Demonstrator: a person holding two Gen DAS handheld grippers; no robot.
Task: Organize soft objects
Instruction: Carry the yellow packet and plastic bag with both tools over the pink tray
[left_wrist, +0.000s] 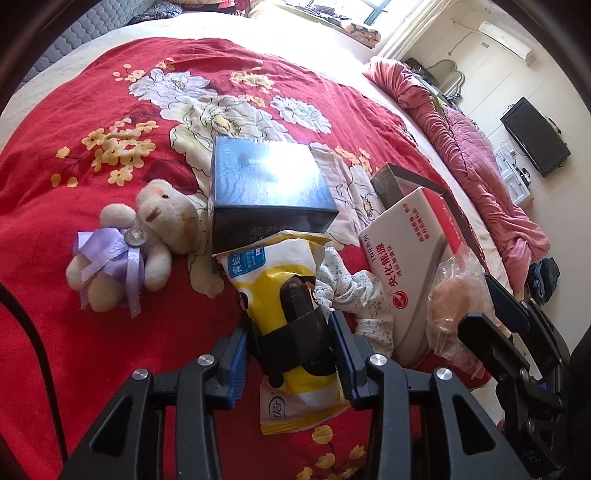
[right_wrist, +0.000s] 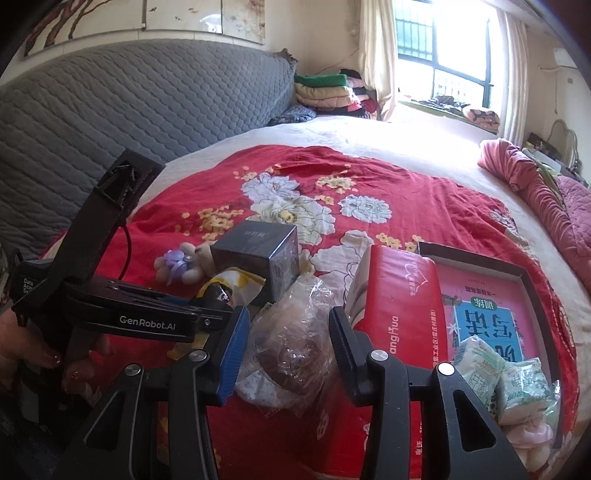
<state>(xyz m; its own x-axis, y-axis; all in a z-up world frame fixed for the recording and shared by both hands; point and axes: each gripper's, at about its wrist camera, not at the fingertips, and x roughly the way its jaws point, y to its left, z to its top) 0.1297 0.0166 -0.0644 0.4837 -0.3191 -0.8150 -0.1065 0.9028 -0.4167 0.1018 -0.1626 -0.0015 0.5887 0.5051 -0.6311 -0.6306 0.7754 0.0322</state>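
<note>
On a red floral bedspread lie a yellow snack bag (left_wrist: 291, 295), a cream teddy with a lilac bow (left_wrist: 122, 251), a speckled white cloth (left_wrist: 354, 291) and a clear bag with a brown round thing (right_wrist: 288, 347). My left gripper (left_wrist: 290, 345) has its jaws open around the yellow bag's lower half, pads close to its sides. My right gripper (right_wrist: 286, 341) is open with its jaws around the clear bag, which also shows in the left wrist view (left_wrist: 458, 306). The teddy shows in the right wrist view (right_wrist: 181, 264) too.
A dark blue box (left_wrist: 269, 184) stands behind the yellow bag. A red and white tissue pack (right_wrist: 399, 314) lies to the right, beside a shallow box lid (right_wrist: 532, 295) holding small green-white packets (right_wrist: 506, 380). A pink quilt (left_wrist: 472, 147) lies along the bed's right edge.
</note>
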